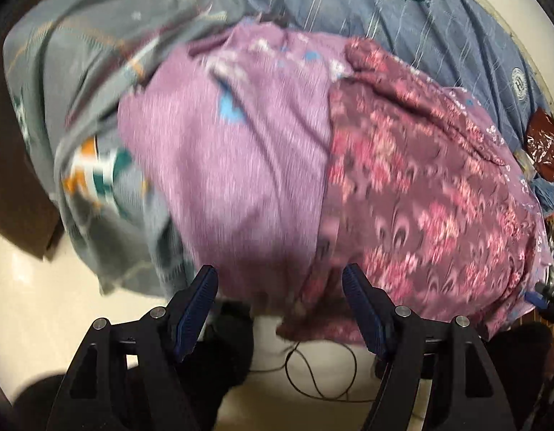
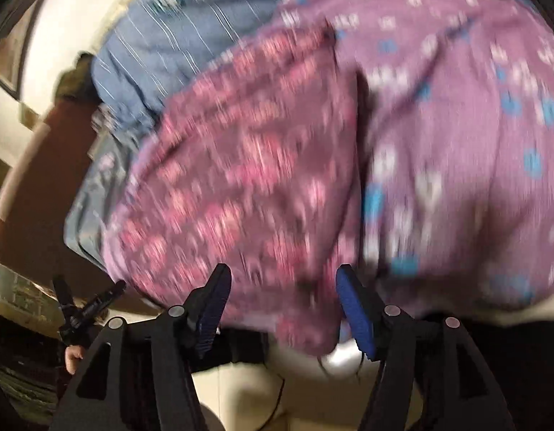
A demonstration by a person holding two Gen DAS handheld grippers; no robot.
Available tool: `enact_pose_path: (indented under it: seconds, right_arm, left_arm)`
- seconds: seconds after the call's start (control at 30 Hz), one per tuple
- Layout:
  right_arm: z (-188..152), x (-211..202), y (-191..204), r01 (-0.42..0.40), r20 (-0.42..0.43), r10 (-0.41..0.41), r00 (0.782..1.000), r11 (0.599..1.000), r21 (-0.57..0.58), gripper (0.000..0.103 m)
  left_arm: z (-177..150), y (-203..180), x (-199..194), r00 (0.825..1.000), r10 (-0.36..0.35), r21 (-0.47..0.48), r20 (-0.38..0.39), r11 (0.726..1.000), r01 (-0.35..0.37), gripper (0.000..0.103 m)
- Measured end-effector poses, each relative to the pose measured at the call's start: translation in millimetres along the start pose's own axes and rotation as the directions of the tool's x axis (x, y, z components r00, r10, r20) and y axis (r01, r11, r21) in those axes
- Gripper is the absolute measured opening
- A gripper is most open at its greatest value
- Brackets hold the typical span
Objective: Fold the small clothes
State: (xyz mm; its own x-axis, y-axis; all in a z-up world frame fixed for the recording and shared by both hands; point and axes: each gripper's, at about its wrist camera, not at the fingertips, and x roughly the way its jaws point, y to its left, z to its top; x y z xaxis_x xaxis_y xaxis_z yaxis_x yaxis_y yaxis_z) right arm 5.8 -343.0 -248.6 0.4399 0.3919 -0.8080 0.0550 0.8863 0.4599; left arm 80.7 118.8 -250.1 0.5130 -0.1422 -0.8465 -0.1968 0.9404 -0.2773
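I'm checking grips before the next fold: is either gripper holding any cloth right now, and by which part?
Nothing is held. The left gripper and right gripper both stand open over the near edge of the purple cloth, pads clear.

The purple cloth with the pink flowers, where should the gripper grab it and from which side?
Probably the near hem of the pink-flowered purple cloth, where it droops over the front edge of the bed. That hanging edge is thin and free, so the open left gripper could come from the front, one finger on each side. Higher up it lies flat on the blue bedsheet, with nothing to pinch.
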Motion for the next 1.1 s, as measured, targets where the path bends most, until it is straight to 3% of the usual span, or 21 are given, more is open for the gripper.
enact_pose_path:
  seconds: [0.17, 0.27, 0.4, 0.5, 0.6, 0.63, 0.7, 0.83, 0.87, 0.9, 0.93, 0.97, 1.1]
  right_arm:
    - [-6, 25, 9, 0.069, -0.057, -0.066, 0.996, 0.996, 0.06, 0.069]
    - [-12, 37, 10, 0.123, -0.09, -0.117, 0.989, 0.99, 0.071, 0.07]
    - [-20, 50, 8, 0.184, -0.126, -0.174, 0.977, 0.98, 0.074, 0.07]
    - [-20, 57, 4, 0.208, -0.145, -0.193, 0.97, 0.974, 0.095, 0.07]
    - [-21, 62, 1, 0.224, -0.149, -0.207, 0.967, 0.969, 0.108, 0.07]
    - [-20, 64, -1, 0.235, -0.152, -0.217, 0.964, 0.966, 0.111, 0.07]
    - [-20, 66, -5, 0.231, -0.151, -0.211, 0.966, 0.964, 0.131, 0.07]
    - [-22, 70, -14, 0.223, -0.143, -0.203, 0.969, 0.964, 0.144, 0.068]
    - [-23, 70, -16, 0.222, -0.141, -0.203, 0.969, 0.965, 0.14, 0.057]
    - [-21, 71, -17, 0.231, -0.141, -0.214, 0.967, 0.965, 0.122, 0.028]
    - [-22, 70, -20, 0.252, -0.137, -0.239, 0.961, 0.963, 0.091, 0.015]
    - [-23, 67, -22, 0.257, -0.126, -0.246, 0.961, 0.963, 0.079, 0.009]
    - [-24, 41, -29, 0.198, -0.132, -0.188, 0.973, 0.978, 0.068, 0.007]
  left_arm:
    - [-7, 6, 13, 0.998, -0.014, -0.072, -0.064, 0.997, 0.01, 0.072]
    - [-5, 2, 17, 0.998, -0.016, -0.063, -0.056, 0.998, 0.012, 0.072]
    - [-6, -6, 45, 0.992, -0.013, -0.037, -0.122, 0.999, 0.009, 0.073]
    - [-8, -15, 65, 0.985, -0.035, -0.007, -0.168, 0.999, 0.035, 0.073]
    - [-7, -20, 79, 0.984, -0.078, 0.0, -0.157, 0.997, 0.079, 0.069]
    - [-6, -19, 82, 0.985, -0.088, 0.0, -0.151, 0.996, 0.089, 0.065]
    - [-6, -20, 86, 0.978, -0.138, -0.001, -0.156, 0.99, 0.14, 0.032]
    - [-7, -19, 89, 0.976, -0.158, 0.014, -0.148, 0.987, 0.162, 0.011]
    - [-7, -16, 89, 0.974, -0.171, 0.001, -0.15, 0.985, 0.173, 0.008]
    - [-7, -15, 89, 0.971, -0.184, -0.013, -0.152, 0.983, 0.184, 0.007]
    - [-7, -12, 87, 0.968, -0.198, -0.025, -0.154, 0.98, 0.196, 0.006]
    - [-7, -11, 84, 0.965, -0.21, -0.032, -0.154, 0.978, 0.208, 0.005]
    - [-11, -12, 64, 0.954, -0.255, -0.007, -0.159, 0.966, 0.257, 0.004]
